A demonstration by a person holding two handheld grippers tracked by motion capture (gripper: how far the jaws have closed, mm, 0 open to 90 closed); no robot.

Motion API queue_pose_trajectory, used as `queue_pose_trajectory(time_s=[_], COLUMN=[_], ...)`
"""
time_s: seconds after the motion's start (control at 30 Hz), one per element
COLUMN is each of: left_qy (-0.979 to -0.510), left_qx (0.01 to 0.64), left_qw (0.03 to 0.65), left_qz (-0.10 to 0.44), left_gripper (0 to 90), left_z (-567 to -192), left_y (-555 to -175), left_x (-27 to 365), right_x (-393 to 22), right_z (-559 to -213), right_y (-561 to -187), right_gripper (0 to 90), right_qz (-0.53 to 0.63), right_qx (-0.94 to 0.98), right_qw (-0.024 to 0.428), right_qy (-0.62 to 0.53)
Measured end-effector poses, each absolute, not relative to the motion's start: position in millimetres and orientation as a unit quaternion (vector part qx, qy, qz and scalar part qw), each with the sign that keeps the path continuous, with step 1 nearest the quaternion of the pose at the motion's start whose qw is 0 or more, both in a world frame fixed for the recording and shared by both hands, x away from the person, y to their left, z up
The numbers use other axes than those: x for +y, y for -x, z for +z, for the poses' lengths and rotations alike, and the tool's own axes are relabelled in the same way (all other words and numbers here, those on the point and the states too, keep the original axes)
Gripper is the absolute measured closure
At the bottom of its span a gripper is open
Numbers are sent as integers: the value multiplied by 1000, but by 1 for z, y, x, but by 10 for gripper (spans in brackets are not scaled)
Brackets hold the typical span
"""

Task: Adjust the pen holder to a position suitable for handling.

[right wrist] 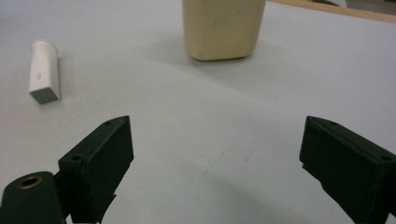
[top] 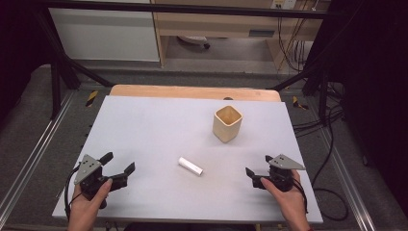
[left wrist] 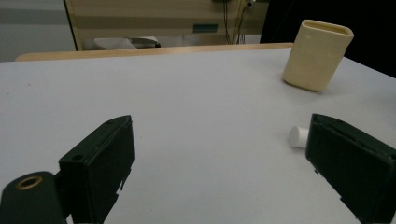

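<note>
Both the left claw (top: 118,163) and right claw (top: 258,165) gape empty on the desk (top: 144,125), flanking the white tube (top: 190,166) near the beige cup (top: 227,123).

Small white cylinder (top: 191,166) lying on its side mid-surface, cream square-mouthed cup (top: 227,123) standing upright, empty, farther back and well apart

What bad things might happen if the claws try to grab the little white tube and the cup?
1. The white tube lies on its side on the smooth table, so a nudge from a claw might roll it away.
2. The beige cup stands upright and open-topped; a bump from the right claw could tip it.
3. Both claws are open and empty, with the left claw on the tube's other side, so reaching together they might collide.
</note>
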State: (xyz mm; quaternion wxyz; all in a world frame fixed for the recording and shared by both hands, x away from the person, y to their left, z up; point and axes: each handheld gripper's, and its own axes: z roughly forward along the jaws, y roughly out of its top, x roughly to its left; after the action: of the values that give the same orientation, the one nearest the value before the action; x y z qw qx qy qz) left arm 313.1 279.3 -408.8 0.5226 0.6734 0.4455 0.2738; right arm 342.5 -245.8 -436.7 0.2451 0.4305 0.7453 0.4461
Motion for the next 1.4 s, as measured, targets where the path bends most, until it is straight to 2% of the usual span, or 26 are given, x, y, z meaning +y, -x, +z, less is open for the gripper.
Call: queue_pose_trajectory(time_s=[0.53,1.07,1.4], left_qy=[-710,-727,-728], left_qx=[422,406,401], left_qw=[510,499,499], left_qz=[240,239,245], left_gripper=[97,103,101], left_z=[-413,-416,-416], left_y=[-335,-357,-355], left_x=[251,217,216], right_x=[-233,-228,-220], right_z=[-438,-436,-435], right_y=[-338,-336,-333], right_gripper=[64,49,49], right_qz=[440,439,435], right_qx=[762,767,776], right_qw=[225,222,216], right_qy=[-419,-412,-403])
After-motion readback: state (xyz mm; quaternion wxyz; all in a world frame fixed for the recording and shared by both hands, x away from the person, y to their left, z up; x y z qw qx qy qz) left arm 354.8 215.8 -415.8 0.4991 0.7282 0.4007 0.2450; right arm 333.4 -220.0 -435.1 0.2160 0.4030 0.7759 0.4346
